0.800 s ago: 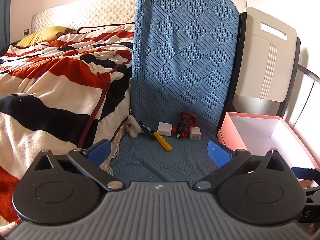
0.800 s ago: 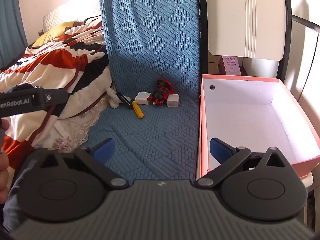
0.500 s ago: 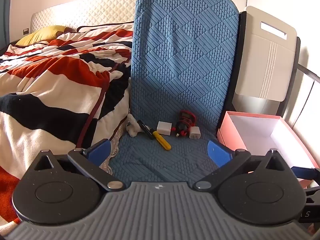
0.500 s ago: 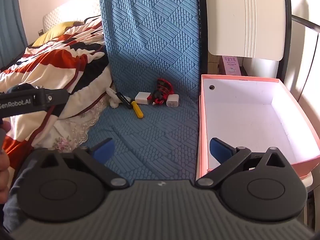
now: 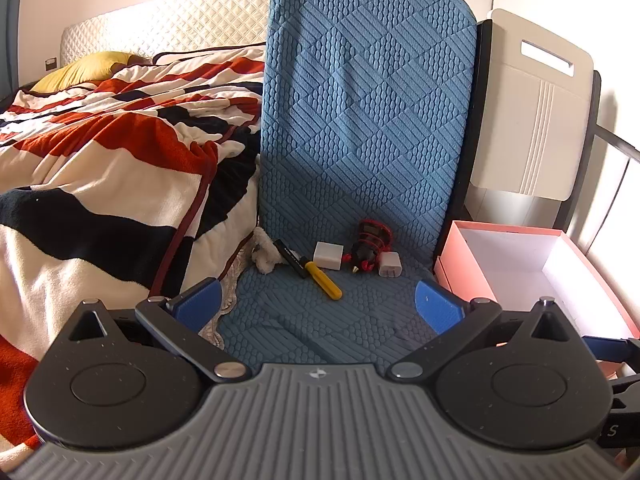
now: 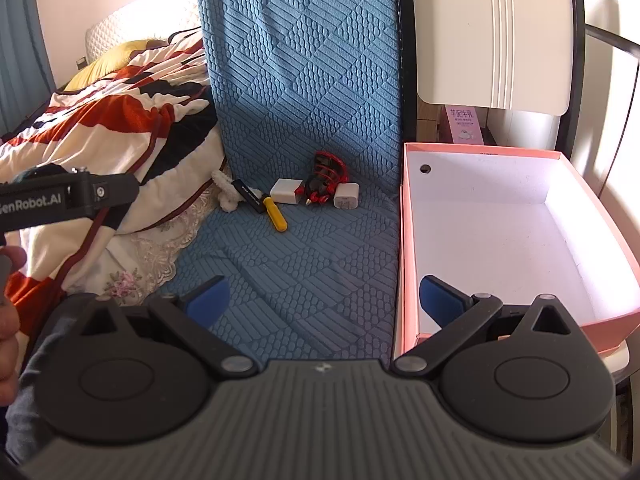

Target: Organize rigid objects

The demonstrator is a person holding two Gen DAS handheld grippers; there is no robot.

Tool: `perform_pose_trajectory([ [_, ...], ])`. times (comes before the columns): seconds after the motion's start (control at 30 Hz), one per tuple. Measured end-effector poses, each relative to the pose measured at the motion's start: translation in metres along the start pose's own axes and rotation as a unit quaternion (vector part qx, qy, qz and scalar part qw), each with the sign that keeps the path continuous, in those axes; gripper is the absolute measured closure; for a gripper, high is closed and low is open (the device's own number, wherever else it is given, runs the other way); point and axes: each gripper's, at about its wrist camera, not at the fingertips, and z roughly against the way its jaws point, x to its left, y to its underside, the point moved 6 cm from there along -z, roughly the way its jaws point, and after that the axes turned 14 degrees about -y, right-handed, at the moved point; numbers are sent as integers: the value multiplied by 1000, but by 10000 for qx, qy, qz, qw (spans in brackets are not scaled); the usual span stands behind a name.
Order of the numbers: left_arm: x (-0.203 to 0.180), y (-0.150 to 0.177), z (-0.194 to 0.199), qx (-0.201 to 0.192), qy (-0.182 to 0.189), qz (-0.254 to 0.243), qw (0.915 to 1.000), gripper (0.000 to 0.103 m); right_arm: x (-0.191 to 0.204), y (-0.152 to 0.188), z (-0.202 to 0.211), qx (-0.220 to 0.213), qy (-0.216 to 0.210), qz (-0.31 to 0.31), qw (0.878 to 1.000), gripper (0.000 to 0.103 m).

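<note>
Nearby, a striped blanket [image 5: 100, 168] borders the blue textured mat [image 5: 360, 140].

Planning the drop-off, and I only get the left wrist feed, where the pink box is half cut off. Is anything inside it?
Observer: No. The right wrist view looks into the pink box; all the white floor that shows is bare.
Operator: Any openings in its walls?
Observer: One round hole in the far wall, near the left corner.
Operator: And the right gripper?
Observer: The right gripper has its jaws wide open, holding nothing.
</note>
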Motion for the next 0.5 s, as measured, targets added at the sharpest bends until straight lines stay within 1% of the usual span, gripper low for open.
perform_pose_trajectory([
  [0.5,-10,2,-3,6,86,-86,9999,0,-10,1,2,34,-8,-69,10000,0],
])
